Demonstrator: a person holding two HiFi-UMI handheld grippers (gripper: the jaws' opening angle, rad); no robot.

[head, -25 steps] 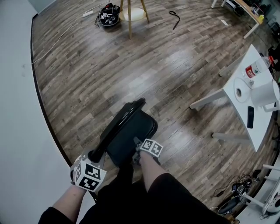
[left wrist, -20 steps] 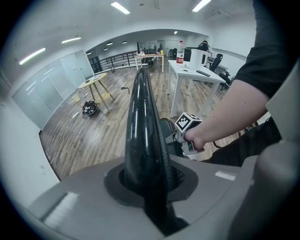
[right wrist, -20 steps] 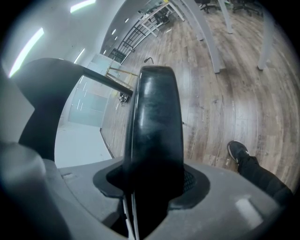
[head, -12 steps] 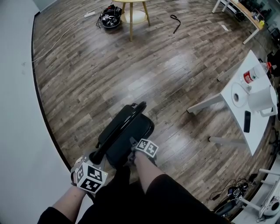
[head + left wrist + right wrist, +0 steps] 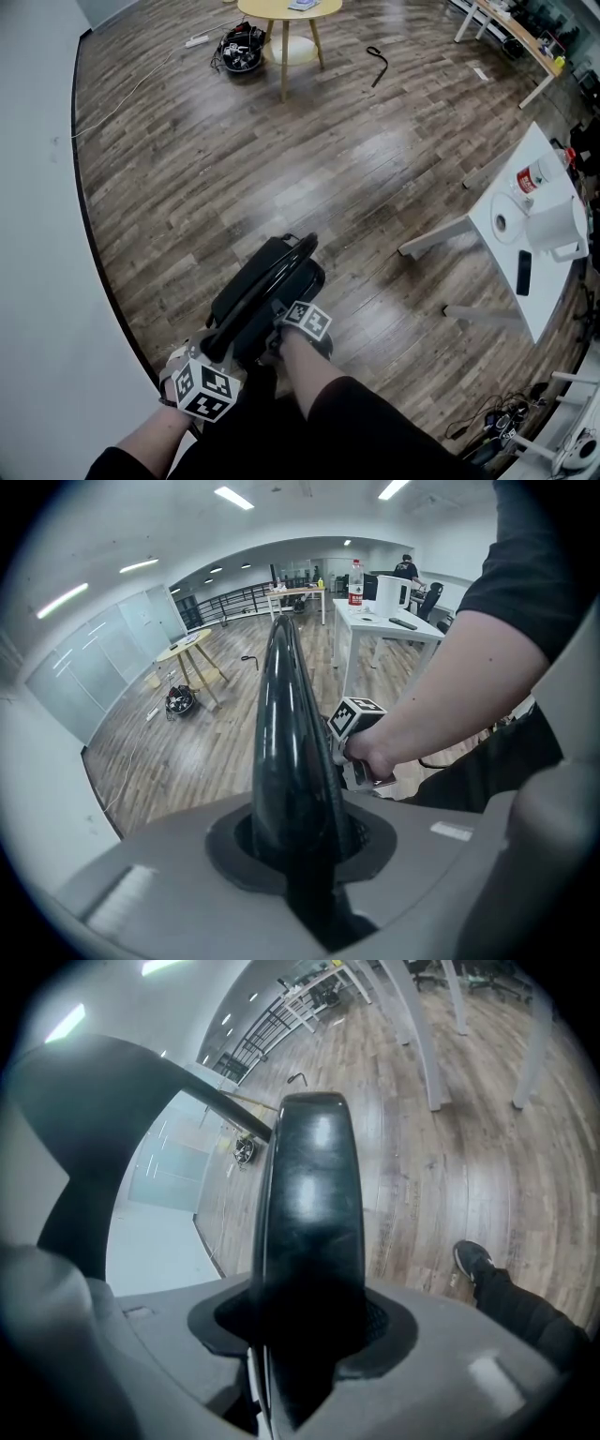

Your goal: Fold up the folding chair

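Note:
A black folding chair (image 5: pixel 267 286) stands on the wood floor just in front of me, its seat swung up close to the backrest. My left gripper (image 5: pixel 216 349) is shut on the backrest's top edge (image 5: pixel 286 733), which rises straight out of its jaws. My right gripper (image 5: pixel 278 330) grips the seat's front edge (image 5: pixel 309 1222). Its jaws have just been closing, with the seat edge filling the gap between them. From the left gripper view, the right gripper's marker cube (image 5: pixel 356 716) and the hand behind it sit just right of the backrest.
A white table (image 5: pixel 492 202) with a bottle, a white jug and a dark phone stands at the right. A round wooden table (image 5: pixel 286 9) and a bundle of cables (image 5: pixel 242 45) are at the far end. A pale wall (image 5: pixel 37 234) runs along the left. My shoe (image 5: pixel 473 1262) is beside the chair.
The seat has swung up nearer the backrest, so the chair looks narrower. My right gripper rose with the seat edge. The left gripper kept its hold.

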